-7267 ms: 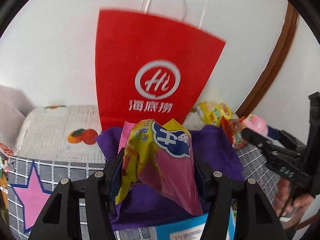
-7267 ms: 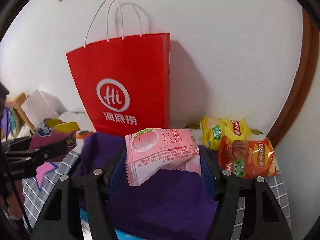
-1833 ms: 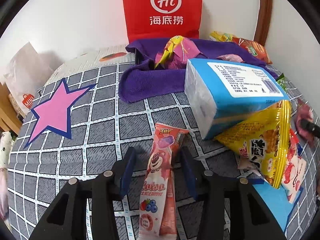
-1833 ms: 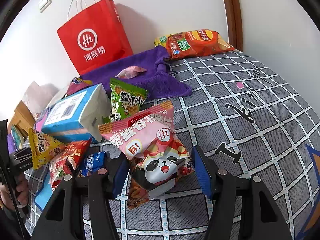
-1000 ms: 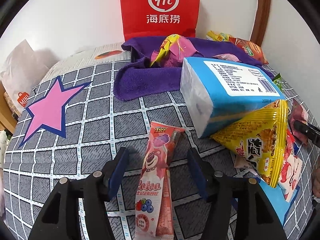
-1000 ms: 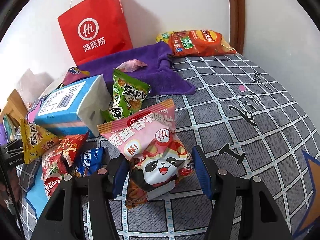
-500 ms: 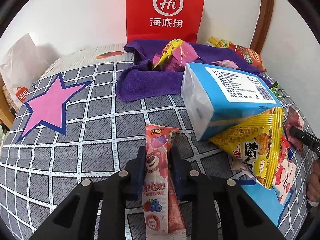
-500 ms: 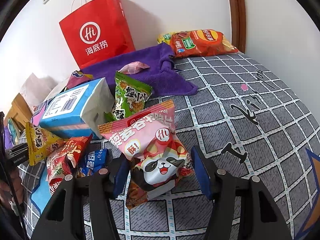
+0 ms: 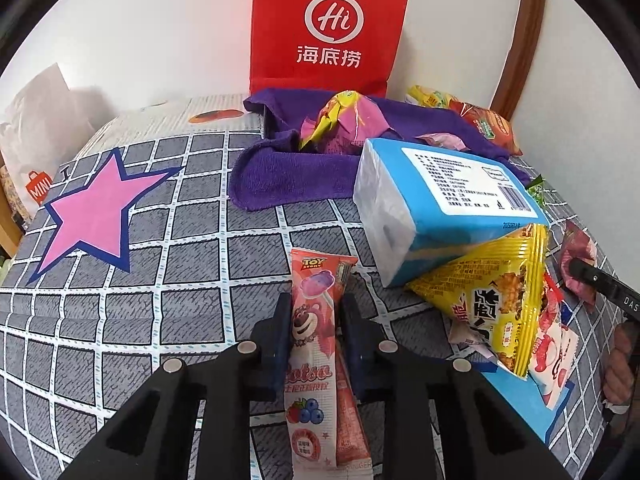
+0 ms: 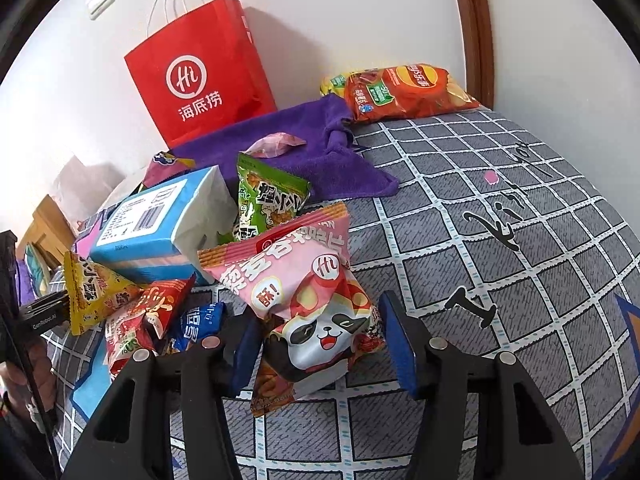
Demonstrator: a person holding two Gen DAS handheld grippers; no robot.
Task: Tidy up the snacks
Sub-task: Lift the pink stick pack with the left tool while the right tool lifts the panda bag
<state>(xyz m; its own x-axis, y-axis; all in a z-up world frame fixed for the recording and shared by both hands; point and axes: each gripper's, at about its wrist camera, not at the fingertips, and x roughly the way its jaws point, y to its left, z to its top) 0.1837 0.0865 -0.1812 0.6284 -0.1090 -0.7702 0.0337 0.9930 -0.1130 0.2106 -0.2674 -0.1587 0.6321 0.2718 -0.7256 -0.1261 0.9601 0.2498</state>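
Observation:
My left gripper (image 9: 314, 312) is shut on a long pink Lotso candy packet (image 9: 314, 332) that lies on the grid-patterned bed. My right gripper (image 10: 320, 328) is open, its blue pads on either side of a pink panda snack bag (image 10: 304, 288), with a gap on the right side. A purple towel (image 9: 280, 168) at the back holds a yellow-pink snack (image 9: 344, 120) and a pale pink packet (image 10: 276, 144). The towel also shows in the right wrist view (image 10: 320, 152).
A red paper bag (image 9: 328, 28) stands against the wall. A blue tissue pack (image 9: 444, 200), a yellow snack bag (image 9: 496, 300), a green snack bag (image 10: 268, 200), red and blue packets (image 10: 160, 320) lie between the grippers. Chip bags (image 10: 400, 92) lie at the back right.
My left gripper has closed its fingers on the Lotso packet. The right gripper has stayed around the panda bag, still open.

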